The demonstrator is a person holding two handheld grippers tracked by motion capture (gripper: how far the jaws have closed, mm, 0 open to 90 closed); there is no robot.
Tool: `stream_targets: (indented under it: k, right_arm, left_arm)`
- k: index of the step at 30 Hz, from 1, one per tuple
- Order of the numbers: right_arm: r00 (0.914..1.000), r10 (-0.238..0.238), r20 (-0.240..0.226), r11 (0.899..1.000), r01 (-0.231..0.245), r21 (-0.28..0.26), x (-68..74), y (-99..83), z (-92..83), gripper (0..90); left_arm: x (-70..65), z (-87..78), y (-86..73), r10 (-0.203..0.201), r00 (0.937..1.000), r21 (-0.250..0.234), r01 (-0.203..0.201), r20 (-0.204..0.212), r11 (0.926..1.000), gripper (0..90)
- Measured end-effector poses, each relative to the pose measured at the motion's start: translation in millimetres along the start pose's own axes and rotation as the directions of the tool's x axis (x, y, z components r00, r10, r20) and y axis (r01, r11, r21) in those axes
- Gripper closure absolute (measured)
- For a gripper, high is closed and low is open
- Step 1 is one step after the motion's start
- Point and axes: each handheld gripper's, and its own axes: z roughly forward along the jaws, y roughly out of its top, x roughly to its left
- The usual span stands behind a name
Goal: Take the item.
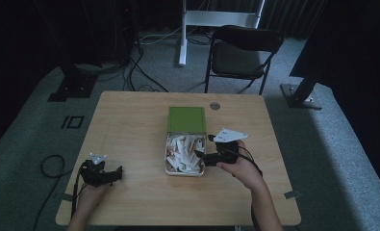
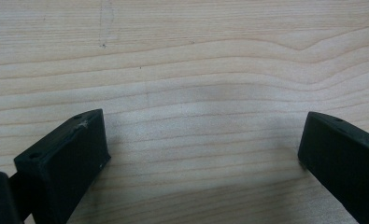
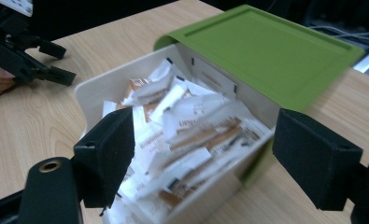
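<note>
Box [image 1: 184, 166] of white packets [image 3: 191, 135] mid-table, green lid [image 1: 186, 119] slid back — right gripper [image 1: 200, 155] agape at its rim, left gripper [image 1: 116, 172] agape, well apart.

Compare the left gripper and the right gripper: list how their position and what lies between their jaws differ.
The left gripper sits near the table's left front edge; the right gripper reaches the white box at centre. Bare wood lies between the left gripper's jaws; the right gripper's jaws frame the packets and box wall. Both stand open, holding nothing.
</note>
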Motion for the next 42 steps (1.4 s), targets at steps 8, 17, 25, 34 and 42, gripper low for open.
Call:
stream_targets:
  k: [8,17,25,34,42]
  right_arm:
    - [0.9982,-0.05,-0.034,0.999,0.051,0.012,12.6,10.5,15.0,21.1]
    - [0.9935,-0.077,-0.084,0.996,0.08,0.03,26.0,19.5,35.4,25.1]
    - [0.9898,-0.091,-0.11,0.993,0.098,0.06,36.0,23.2,56.3,33.0]
    - [0.9865,-0.106,-0.125,0.988,0.119,0.103,44.2,24.5,79.1,38.3]
    - [0.9887,-0.093,-0.118,0.984,0.109,0.141,42.2,18.7,88.2,43.7]
  left_arm:
    - [-0.2,0.0,0.1,-0.003,1.0,-0.001,0.003,0.0,1.0,2.4]
    - [-0.2,-0.1,0.0,-0.003,1.0,0.001,0.003,0.001,1.0,2.4]
    - [-0.1,0.0,0.0,-0.002,1.0,0.0,0.002,0.0,1.0,2.3]
    - [-0.1,0.0,0.0,-0.001,1.0,-0.001,0.001,0.0,1.0,2.4]
    - [0.0,0.0,0.0,-0.001,1.0,-0.001,0.001,0.0,1.0,2.4]
